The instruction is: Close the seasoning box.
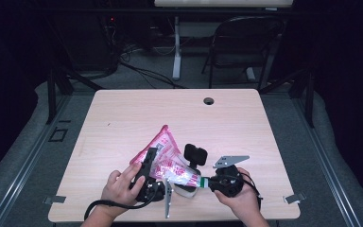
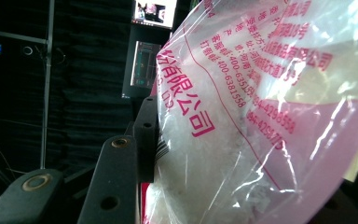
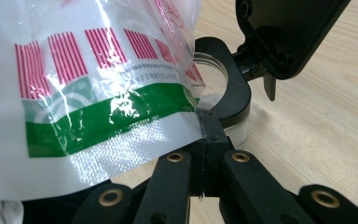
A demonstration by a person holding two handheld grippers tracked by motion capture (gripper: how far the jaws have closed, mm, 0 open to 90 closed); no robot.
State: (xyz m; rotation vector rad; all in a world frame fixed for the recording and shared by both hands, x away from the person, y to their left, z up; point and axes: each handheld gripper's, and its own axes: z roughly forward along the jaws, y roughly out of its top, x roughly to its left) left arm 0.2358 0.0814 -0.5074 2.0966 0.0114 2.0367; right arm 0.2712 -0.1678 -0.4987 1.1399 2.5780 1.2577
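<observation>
Between the two sets of tongs, low over the near edge of the bench, hangs a pink-printed plastic bag with white grains inside. The left tongs are clamped across the bag's bulging body, the film pressed against the inner face of one jaw in the left gripper view. The right tongs are clenched fully on the bag's sealed, green-striped corner, pinching the flat seam just ahead of their tips. Directly beyond and below the right tongs stands a clear round container with a black collar, its black flip lid tilted up and open.

By my reading, the step in hand is steadying the bag and bringing its corner over the container's mouth, ready for opening or pouring. The next move calls for holding the body firm with the left tongs while the right pulls or tips the corner, keeping the opening over the mouth so nothing spills onto the bench.
</observation>
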